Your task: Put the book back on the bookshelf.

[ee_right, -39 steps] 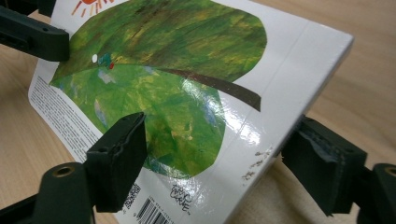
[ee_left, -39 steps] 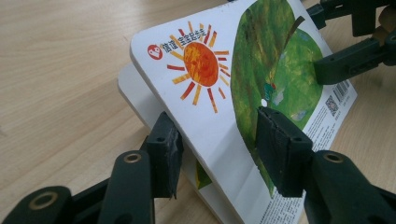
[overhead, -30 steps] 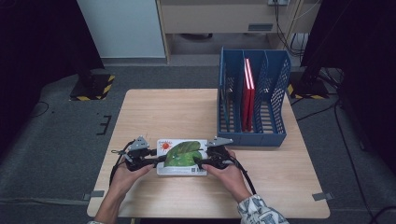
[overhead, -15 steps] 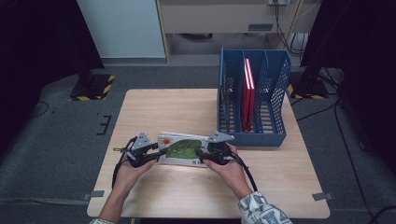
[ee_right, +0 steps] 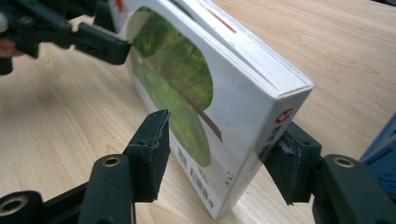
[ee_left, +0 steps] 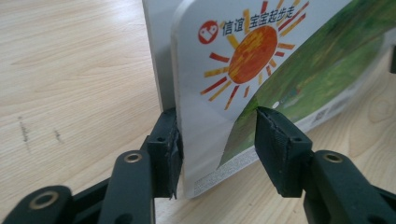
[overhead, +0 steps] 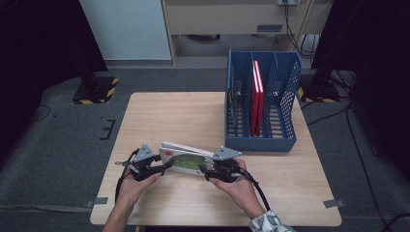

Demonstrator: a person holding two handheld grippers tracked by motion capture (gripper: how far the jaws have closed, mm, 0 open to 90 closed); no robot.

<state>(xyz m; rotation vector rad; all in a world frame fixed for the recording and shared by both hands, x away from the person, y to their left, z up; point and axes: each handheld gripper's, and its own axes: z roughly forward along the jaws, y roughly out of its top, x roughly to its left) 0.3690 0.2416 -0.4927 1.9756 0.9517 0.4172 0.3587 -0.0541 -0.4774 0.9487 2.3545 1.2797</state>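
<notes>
A thick white picture book [overhead: 186,161] with a sun and green hill on its cover stands tilted on its long edge on the wooden table [overhead: 183,116]. My left gripper [overhead: 165,165] is at its left end, my right gripper [overhead: 207,173] at its right end. In the left gripper view the book [ee_left: 243,65] sits between the jaws of the left gripper [ee_left: 215,112]. Those jaws have just been opening: one pad touches the back and a gap shows at the cover. The right gripper [ee_right: 224,121], whose jaws have just been closing, is shut across the book [ee_right: 205,93] near its spine.
A blue mesh file rack [overhead: 261,140] stands at the table's far right, with red books [overhead: 256,96] upright in a middle slot. Bare wood lies behind the book and along the front edge. Dark floor surrounds the table.
The book has gone from lying flat, cover up, to standing tilted on its long edge. The right gripper rose a little with it. The left hand stayed put.
</notes>
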